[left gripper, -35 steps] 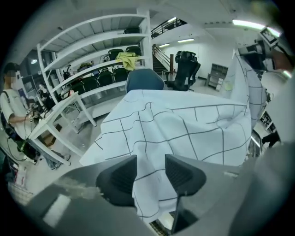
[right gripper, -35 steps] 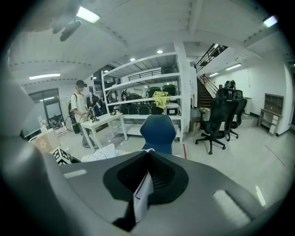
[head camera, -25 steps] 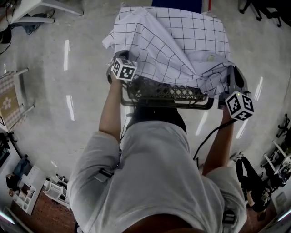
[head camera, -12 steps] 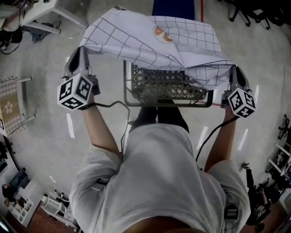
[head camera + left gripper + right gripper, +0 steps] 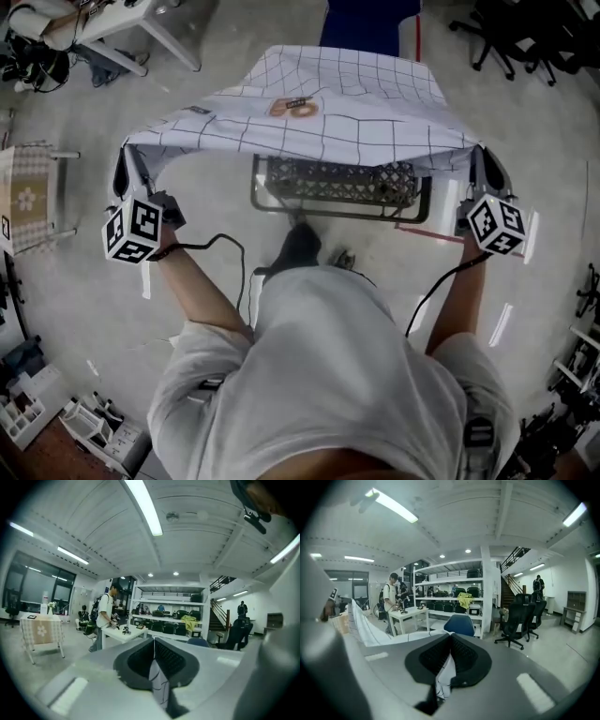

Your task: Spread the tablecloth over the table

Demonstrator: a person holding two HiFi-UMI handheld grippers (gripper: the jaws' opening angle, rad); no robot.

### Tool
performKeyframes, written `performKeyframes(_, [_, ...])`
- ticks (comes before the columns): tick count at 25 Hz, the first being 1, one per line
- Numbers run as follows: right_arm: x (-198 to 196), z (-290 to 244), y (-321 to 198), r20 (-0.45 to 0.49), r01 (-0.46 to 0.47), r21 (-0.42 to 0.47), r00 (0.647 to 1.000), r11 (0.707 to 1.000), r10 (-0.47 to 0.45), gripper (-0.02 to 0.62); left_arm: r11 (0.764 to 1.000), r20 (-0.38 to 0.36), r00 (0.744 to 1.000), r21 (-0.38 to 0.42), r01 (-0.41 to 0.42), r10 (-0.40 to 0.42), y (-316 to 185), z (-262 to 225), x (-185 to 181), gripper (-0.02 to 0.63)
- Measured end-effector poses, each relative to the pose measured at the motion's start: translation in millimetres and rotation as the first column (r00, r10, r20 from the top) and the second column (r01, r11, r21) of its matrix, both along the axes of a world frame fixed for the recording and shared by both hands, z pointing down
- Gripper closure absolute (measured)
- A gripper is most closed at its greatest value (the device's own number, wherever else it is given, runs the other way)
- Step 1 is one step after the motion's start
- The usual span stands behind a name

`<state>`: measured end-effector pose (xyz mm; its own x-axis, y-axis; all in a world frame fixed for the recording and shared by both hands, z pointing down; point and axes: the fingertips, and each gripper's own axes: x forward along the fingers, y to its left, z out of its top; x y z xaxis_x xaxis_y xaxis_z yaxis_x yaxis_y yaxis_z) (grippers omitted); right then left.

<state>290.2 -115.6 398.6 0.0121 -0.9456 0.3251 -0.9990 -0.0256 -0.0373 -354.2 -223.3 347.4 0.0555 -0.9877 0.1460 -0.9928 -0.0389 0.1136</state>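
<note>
The white tablecloth (image 5: 347, 108) with a thin black grid hangs stretched in the air above a small table (image 5: 342, 202) with a dark mesh top. My left gripper (image 5: 127, 169) is shut on the cloth's near left corner, out past the table's left side. The right gripper (image 5: 480, 164) is shut on the near right corner. In the left gripper view a strip of checked cloth (image 5: 158, 681) is pinched between the black pads (image 5: 140, 660). The right gripper view shows cloth (image 5: 443, 679) squeezed between its pads (image 5: 464, 660) too. The cloth's far edge droops beyond the table.
A blue chair (image 5: 370, 21) stands behind the table. A white desk (image 5: 131, 23) sits at the far left, a small table with a patterned cloth (image 5: 23, 202) at the left edge. Black office chairs (image 5: 525, 37) are at the far right. Bare floor surrounds the table.
The cloth, bunched on the table a second ago, is now lifted and pulled wide. My left gripper swung up and out to the left with its corner; the right one moved slightly.
</note>
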Motion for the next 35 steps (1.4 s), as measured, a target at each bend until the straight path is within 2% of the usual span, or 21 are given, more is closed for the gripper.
performKeyframes(3, [10, -24, 23, -0.032, -0.004, 0.064, 0.999, 0.998, 0.007, 0.584, 0.993, 0.011, 0.995, -0.065, -0.098, 0.099, 26, 26, 50, 0.583])
performKeyframes(5, [22, -28, 43, -0.024, -0.011, 0.072, 1.0, 0.997, 0.013, 0.584, 0.984, 0.02, 0.99, -0.117, -0.135, 0.138, 46, 48, 82, 0.583])
performKeyframes(8, [34, -4, 66, -0.003, 0.017, 0.018, 1.0, 1.0, -0.017, 0.584, 0.978, 0.01, 0.993, -0.174, -0.118, 0.122, 73, 73, 102, 0.584])
performKeyframes(12, [46, 35, 74, 0.025, 0.009, -0.044, 1.0, 0.999, -0.008, 0.584, 0.969, -0.004, 0.996, -0.23, -0.093, 0.094, 80, 95, 101, 0.583])
performKeyframes(16, [63, 62, 58, 0.071, -0.026, -0.077, 0.997, 0.997, 0.031, 0.584, 0.957, -0.002, 0.994, -0.267, -0.109, 0.113, 58, 118, 111, 0.584])
performKeyframes(20, [56, 68, -9, 0.066, -0.032, -0.1, 0.997, 0.994, 0.039, 0.584, 0.95, -0.008, 0.985, -0.266, -0.166, 0.17, -26, 122, 125, 0.583])
performKeyframes(22, [58, 45, -52, 0.041, -0.021, -0.082, 0.999, 0.996, 0.025, 0.584, 0.958, -0.009, 0.98, -0.208, -0.196, 0.198, -78, 87, 142, 0.583])
performKeyframes(23, [63, 21, -74, 0.022, -0.017, -0.053, 1.0, 0.998, 0.019, 0.584, 0.967, -0.008, 0.978, -0.148, -0.209, 0.21, -102, 53, 152, 0.583])
performKeyframes(25, [75, -51, -115, -0.019, -0.017, 0.055, 1.0, 0.998, 0.018, 0.584, 0.973, -0.006, 0.973, 0.029, -0.229, 0.229, -140, -42, 165, 0.583])
performKeyframes(26, [81, -95, -132, -0.041, -0.019, 0.128, 0.999, 0.992, 0.024, 0.584, 0.963, 0.002, 0.972, 0.135, -0.233, 0.235, -151, -99, 167, 0.583])
performKeyframes(27, [87, -140, -144, -0.061, -0.02, 0.204, 0.998, 0.979, 0.033, 0.584, 0.942, 0.019, 0.972, 0.242, -0.233, 0.236, -155, -155, 165, 0.583])
performKeyframes(29, [91, -215, -155, -0.096, -0.009, 0.334, 0.994, 0.943, 0.044, 0.584, 0.882, 0.059, 0.974, 0.416, -0.224, 0.22, -141, -246, 155, 0.583])
performKeyframes(30, [88, -240, -153, -0.111, 0.002, 0.381, 0.993, 0.924, 0.044, 0.584, 0.856, 0.07, 0.976, 0.469, -0.216, 0.208, -127, -274, 147, 0.584])
performKeyframes(31, [84, -256, -146, -0.123, 0.012, 0.415, 0.992, 0.91, 0.043, 0.584, 0.841, 0.074, 0.978, 0.5, -0.206, 0.196, -113, -288, 139, 0.584])
performKeyframes(32, [80, -265, -139, -0.135, 0.02, 0.435, 0.99, 0.9, 0.043, 0.584, 0.838, 0.07, 0.98, 0.511, -0.194, 0.185, -102, -291, 133, 0.583])
performKeyframes(33, [77, -266, -131, -0.15, 0.027, 0.441, 0.988, 0.897, 0.044, 0.584, 0.844, 0.061, 0.983, 0.505, -0.18, 0.173, -94, -284, 128, 0.583])
performKeyframes(35, [75, -253, -120, -0.188, 0.042, 0.415, 0.981, 0.909, 0.041, 0.584, 0.882, 0.041, 0.988, 0.445, -0.154, 0.152, -85, -246, 123, 0.583])
